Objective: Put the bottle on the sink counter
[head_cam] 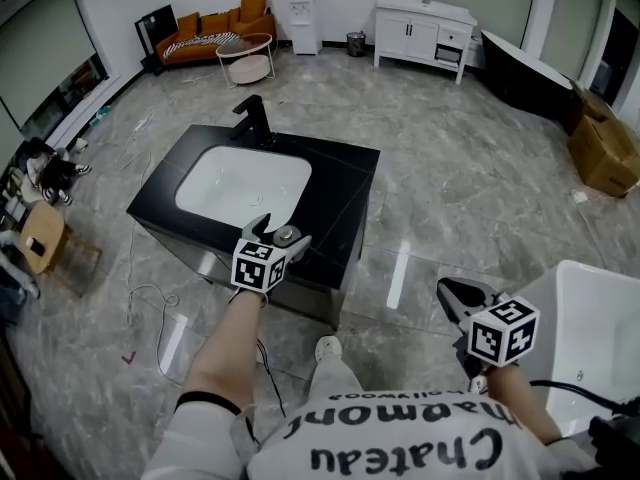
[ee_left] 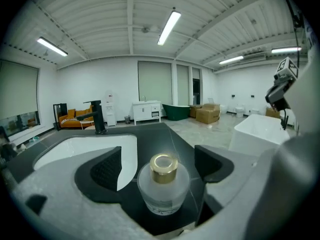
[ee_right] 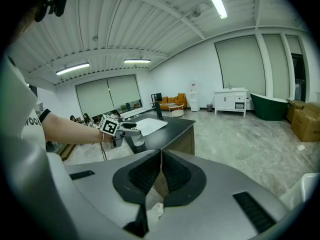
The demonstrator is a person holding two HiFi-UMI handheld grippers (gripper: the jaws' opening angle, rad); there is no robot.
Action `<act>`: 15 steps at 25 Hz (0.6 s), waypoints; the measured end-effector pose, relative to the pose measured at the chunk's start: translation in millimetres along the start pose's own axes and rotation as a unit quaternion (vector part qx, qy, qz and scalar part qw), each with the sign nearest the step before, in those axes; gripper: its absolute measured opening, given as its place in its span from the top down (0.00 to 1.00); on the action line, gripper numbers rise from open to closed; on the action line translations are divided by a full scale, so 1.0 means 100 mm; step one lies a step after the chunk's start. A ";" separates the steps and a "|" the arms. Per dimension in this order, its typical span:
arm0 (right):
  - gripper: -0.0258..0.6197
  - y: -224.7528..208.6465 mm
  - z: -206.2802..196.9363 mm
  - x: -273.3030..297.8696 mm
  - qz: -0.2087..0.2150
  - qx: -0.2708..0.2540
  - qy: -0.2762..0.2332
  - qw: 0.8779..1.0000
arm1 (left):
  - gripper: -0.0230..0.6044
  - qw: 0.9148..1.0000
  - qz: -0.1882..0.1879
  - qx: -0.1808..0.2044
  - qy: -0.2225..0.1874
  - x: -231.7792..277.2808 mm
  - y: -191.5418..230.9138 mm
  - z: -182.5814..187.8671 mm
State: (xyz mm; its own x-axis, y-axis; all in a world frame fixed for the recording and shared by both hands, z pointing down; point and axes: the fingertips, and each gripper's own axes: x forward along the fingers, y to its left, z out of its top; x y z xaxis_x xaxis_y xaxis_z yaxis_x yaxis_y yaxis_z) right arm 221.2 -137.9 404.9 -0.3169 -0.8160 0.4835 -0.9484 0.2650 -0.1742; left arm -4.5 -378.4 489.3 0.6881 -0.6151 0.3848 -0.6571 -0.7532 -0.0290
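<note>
Left gripper: jaws spread wide, clear of the bottle, which stands upright between them on the black sink counter beside the basin. Placement judged done; withdrawal remains. Right gripper: closed, empty. Head view shows only the bottle's cap.

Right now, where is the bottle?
In the head view, left of centre, the bottle stands on the black counter by the basin's near right corner, between the open, untouching jaws of the left hand-held gripper.
</note>
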 end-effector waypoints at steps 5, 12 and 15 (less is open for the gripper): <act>0.93 0.11 0.11 0.01 0.024 -0.012 -0.017 0.999 | 0.25 0.994 -0.034 -0.031 -0.102 -0.31 -0.29 0.53; 0.93 0.34 0.24 -0.09 0.066 -0.027 -0.053 0.996 | 0.26 0.971 -0.049 -0.049 -0.230 -1.03 -0.87 1.25; 0.93 0.41 0.28 -0.18 0.085 -0.027 -0.069 0.994 | 0.26 0.963 -0.071 -0.042 -0.257 -1.37 -1.30 1.36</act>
State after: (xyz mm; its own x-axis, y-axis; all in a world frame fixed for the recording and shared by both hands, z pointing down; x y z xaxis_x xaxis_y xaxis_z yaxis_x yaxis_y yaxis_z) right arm 188.3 -126.4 365.1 -0.4714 -0.8188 0.3276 -0.8817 0.4295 -0.1950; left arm 28.4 -228.3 315.4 0.8205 -0.5571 -0.1282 -0.5523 -0.8304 0.0737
